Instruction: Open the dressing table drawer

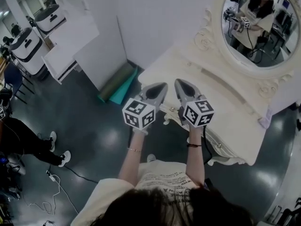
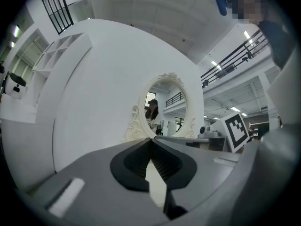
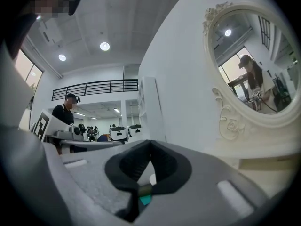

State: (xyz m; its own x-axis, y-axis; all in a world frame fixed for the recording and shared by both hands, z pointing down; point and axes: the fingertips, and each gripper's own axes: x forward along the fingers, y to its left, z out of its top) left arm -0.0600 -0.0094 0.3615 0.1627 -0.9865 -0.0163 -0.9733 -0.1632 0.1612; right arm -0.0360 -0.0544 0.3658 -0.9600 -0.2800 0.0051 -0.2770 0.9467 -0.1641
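While closed and empty, left tool [image 1: 164, 85] and right tool [image 1: 178, 82] at cream carved dressing table [image 1: 207, 86] (oval mirror [image 1: 256, 27]).

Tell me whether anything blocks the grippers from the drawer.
Nothing visible does. The left hand-held gripper and right hand-held gripper, both shut, hover at the front edge of the dressing table; the drawer front itself is out of sight.

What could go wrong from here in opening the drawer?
Both the left gripper and right gripper are shut, so neither can take a drawer handle yet. They sit level over the table top, possibly too high for the drawer front. No handle shows in any view, so aiming may be off.
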